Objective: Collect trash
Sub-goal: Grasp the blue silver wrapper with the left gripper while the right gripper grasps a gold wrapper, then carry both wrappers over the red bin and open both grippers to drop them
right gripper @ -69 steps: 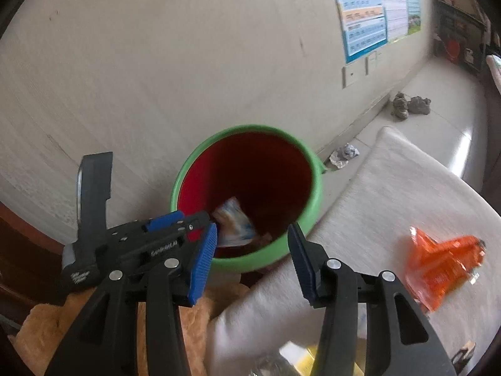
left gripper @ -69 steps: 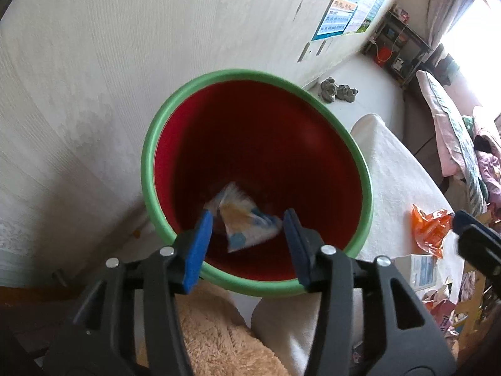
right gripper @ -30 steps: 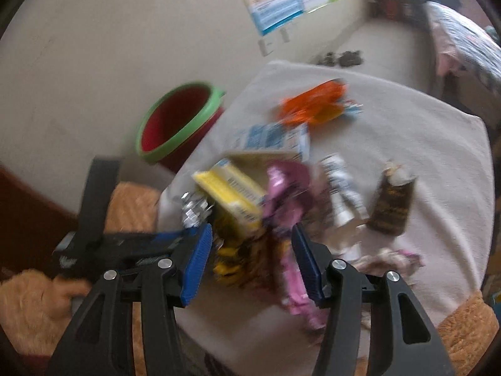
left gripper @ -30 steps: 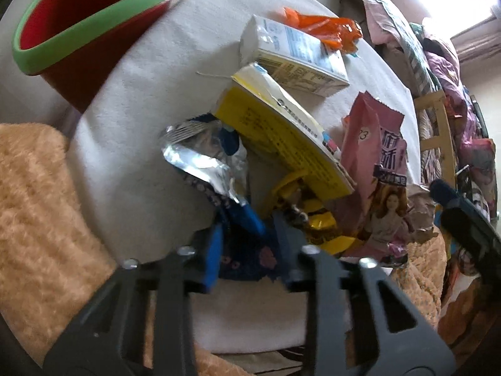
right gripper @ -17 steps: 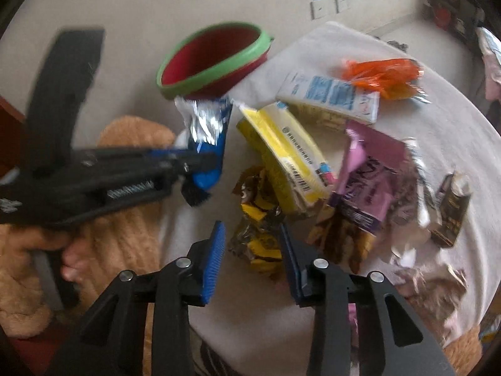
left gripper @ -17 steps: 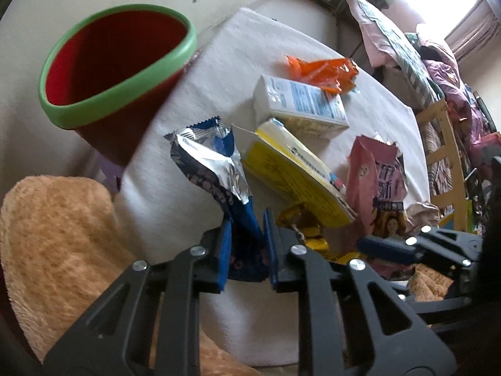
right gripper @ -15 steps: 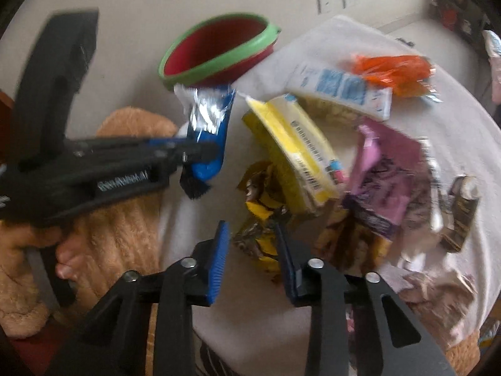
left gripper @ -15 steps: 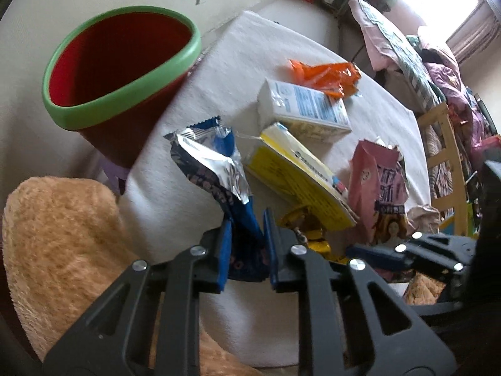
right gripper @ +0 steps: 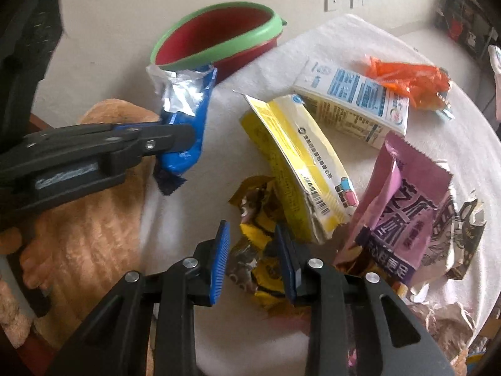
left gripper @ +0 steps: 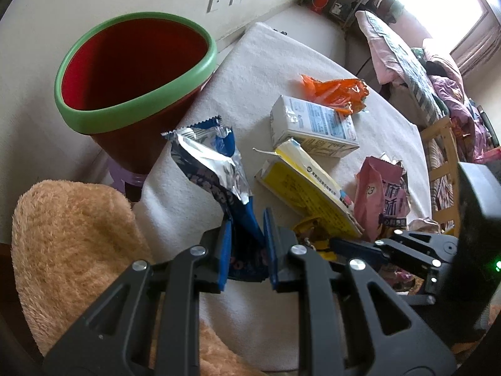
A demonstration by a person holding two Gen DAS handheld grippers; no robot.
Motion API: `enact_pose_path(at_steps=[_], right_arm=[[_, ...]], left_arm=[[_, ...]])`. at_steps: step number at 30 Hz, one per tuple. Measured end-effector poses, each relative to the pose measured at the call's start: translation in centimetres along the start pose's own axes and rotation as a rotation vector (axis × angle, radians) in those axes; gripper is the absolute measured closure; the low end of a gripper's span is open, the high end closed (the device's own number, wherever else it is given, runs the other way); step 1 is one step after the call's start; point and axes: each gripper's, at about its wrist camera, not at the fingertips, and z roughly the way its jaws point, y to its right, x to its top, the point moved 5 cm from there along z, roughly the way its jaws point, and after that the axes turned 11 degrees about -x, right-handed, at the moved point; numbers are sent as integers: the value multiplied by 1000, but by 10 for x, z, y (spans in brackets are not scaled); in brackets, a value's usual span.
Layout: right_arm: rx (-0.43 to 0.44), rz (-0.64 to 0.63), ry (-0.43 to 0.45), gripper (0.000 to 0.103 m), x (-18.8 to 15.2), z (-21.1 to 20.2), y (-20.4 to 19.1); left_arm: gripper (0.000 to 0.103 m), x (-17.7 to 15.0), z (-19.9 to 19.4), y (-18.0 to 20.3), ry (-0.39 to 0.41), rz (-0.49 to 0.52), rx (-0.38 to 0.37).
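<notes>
My left gripper point(left gripper: 245, 244) is shut on the lower end of a blue and silver snack wrapper point(left gripper: 213, 169), which stands up off the white cloth. The right wrist view shows that wrapper point(right gripper: 188, 125) hanging from the left gripper point(right gripper: 184, 134) near the red bin with a green rim point(right gripper: 219, 47). My right gripper point(right gripper: 253, 250) points down at the trash pile, its blue pads pressing both sides of a crumpled yellow and brown wrapper point(right gripper: 260, 228). The bin point(left gripper: 131, 116) stands beside the table's far left edge.
On the cloth-covered table point(left gripper: 256, 72) lie a yellow carton point(right gripper: 300, 163), a white milk carton point(right gripper: 350, 100), an orange wrapper point(right gripper: 410, 78) and a pink snack bag point(right gripper: 404, 206). A tan plush cushion point(left gripper: 72, 250) sits at the near left. A hand point(right gripper: 34, 260) holds the left gripper.
The left gripper has lifted the blue wrapper a little off the cloth. The right gripper has come down over the pile and narrowed onto the yellow and brown wrapper.
</notes>
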Motion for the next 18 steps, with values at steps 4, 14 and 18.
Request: enact_pose_path(at_steps=[4,14,18], right_arm=[[28,15,-5,83,4,5,1],[103,130,50,92,15,-15,18],[111,169,110,94,22,-39,26]], left_arm=[[84,0,0,-1,0,-4,3],[84,1,-2,-4,11,-12,7],[84,2,-3,-5,19,-14,11]])
